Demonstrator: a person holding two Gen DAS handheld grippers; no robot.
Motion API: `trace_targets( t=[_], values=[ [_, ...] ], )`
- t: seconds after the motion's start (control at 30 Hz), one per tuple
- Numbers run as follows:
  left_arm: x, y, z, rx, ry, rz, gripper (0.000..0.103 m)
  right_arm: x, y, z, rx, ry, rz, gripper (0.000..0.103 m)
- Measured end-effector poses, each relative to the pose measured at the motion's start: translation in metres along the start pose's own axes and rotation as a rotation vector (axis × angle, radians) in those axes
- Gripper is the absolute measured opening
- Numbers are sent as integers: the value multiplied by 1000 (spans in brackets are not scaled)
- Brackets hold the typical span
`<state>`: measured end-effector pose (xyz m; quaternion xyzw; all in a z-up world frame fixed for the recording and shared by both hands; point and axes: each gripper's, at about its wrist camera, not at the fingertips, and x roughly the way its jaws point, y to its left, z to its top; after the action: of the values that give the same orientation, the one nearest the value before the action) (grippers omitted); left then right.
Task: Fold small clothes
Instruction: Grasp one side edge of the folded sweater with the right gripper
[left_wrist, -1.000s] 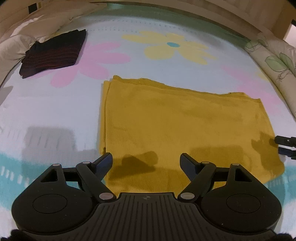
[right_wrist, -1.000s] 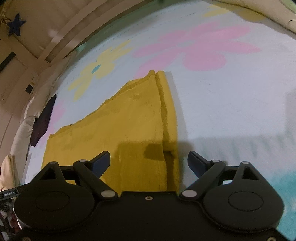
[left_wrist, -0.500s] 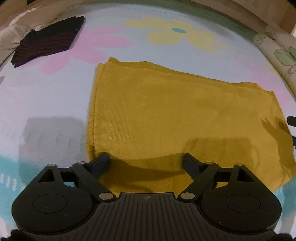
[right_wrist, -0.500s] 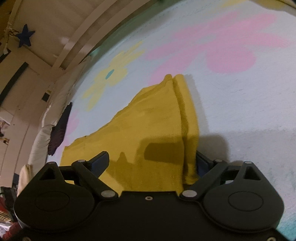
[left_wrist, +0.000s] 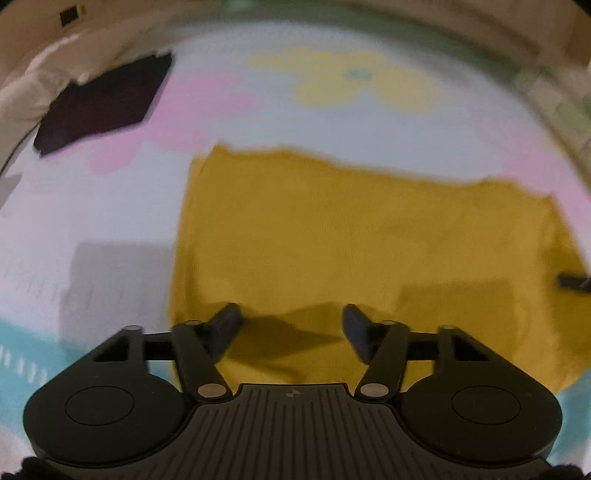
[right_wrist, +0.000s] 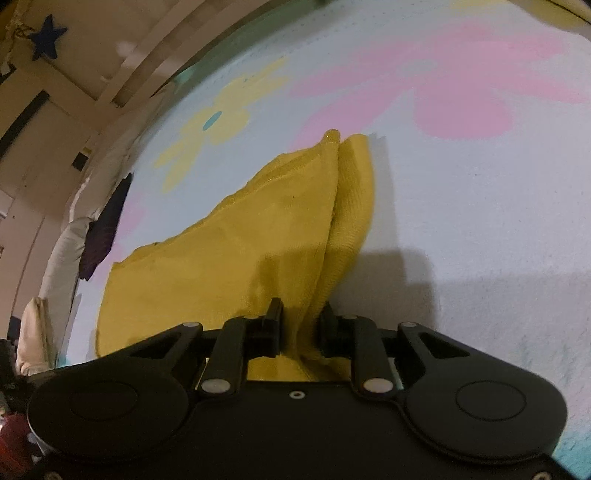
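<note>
A mustard-yellow garment (left_wrist: 362, 243) lies folded flat on a flowered bedsheet (left_wrist: 110, 206). My left gripper (left_wrist: 291, 325) is open, its fingers resting on the garment's near left edge with a raised wrinkle between them. My right gripper (right_wrist: 299, 325) is shut on the garment's near right corner (right_wrist: 303, 332), and the cloth (right_wrist: 258, 251) bunches up between the fingers. The right gripper's tip also shows at the right edge of the left wrist view (left_wrist: 572, 282).
A folded dark garment (left_wrist: 103, 103) lies at the far left of the bed by a white pillow (left_wrist: 22, 92); it shows in the right wrist view too (right_wrist: 107, 225). A leaf-patterned pillow (left_wrist: 569, 110) is at the far right. A wooden bed frame (right_wrist: 122, 66) runs behind.
My right gripper has closed on the garment's right corner and bunched the cloth. My left gripper has narrowed a little over the left edge, and its view is blurred by motion.
</note>
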<state>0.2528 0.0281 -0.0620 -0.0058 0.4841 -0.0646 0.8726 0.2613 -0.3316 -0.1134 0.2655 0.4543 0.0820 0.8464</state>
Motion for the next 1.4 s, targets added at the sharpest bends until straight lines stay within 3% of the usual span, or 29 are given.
trace_targets(
  t=[0.17, 0.43, 0.6, 0.73, 0.83, 0.93, 1.17, 1.3, 1.4],
  values=[
    [-6, -30, 14, -43, -64, -121, 58, 0, 14, 1, -44, -8, -43, 28],
    [34, -82, 45, 16, -92, -90, 57, -1, 11, -3, -23, -18, -49, 29],
    [68, -100, 45, 83, -1, -55, 53, 0, 6, -2, -17, -10, -29, 29],
    [69, -102, 43, 112, -29, -48, 54, 2, 2, -1, 3, -5, -16, 29],
    [59, -96, 49, 89, -4, -59, 46, 2, 1, 0, 12, -3, -7, 29],
    [42, -89, 41, 61, -2, -64, 46, 2, -2, -1, 29, -4, 7, 28],
    [22, -95, -9, 143, 67, -91, 46, 0, -4, -2, 38, -4, 4, 28],
    [17, -101, -21, 192, 99, -84, 47, 0, -4, -2, 43, -5, 3, 28],
    [15, -97, -24, 143, 126, -104, 46, 1, -4, -1, 49, -4, 1, 28]
  ],
)
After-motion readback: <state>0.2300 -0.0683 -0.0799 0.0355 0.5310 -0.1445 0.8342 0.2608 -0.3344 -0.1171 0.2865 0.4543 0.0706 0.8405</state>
